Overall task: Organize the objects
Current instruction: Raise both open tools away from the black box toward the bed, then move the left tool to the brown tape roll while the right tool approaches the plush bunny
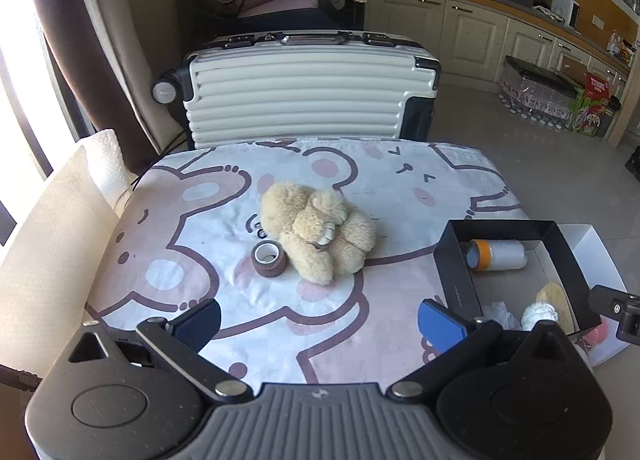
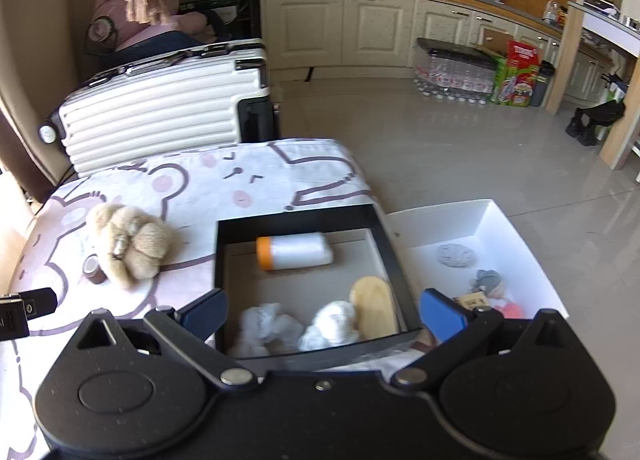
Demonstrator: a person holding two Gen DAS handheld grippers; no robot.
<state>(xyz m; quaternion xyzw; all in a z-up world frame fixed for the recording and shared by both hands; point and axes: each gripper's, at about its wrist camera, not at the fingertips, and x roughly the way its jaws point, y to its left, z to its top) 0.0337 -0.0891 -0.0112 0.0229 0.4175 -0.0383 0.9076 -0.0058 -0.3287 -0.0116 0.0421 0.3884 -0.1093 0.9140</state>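
In the left wrist view, the left gripper (image 1: pixel 319 323) is held with its jaws spread wide and nothing between them, over a table draped in a soft printed cloth (image 1: pixel 192 228). A fluffy beige plush toy (image 1: pixel 318 234) is seen at twelve o'clock from the jaws, well apart from them, lying crumpled on the cloth. A brown tape roll (image 1: pixel 269 258), a short ring with a pale core, stands touching the toy at its eight o'clock. In the right wrist view, the right gripper (image 2: pixel 323 312) is likewise spread and empty, poised over the near edge of a black-walled box (image 2: pixel 296 216). Inside the box, a smooth white bottle (image 2: pixel 294 251) with an orange cap is laid on its side at twelve o'clock; crumpled white tissue (image 2: pixel 268 326), a white ball of yarn (image 2: pixel 334 324) and an oval wooden piece (image 2: pixel 374 310) lie close to the jaws. A white tray (image 2: pixel 492 220) is set at two o'clock, just beside the box.
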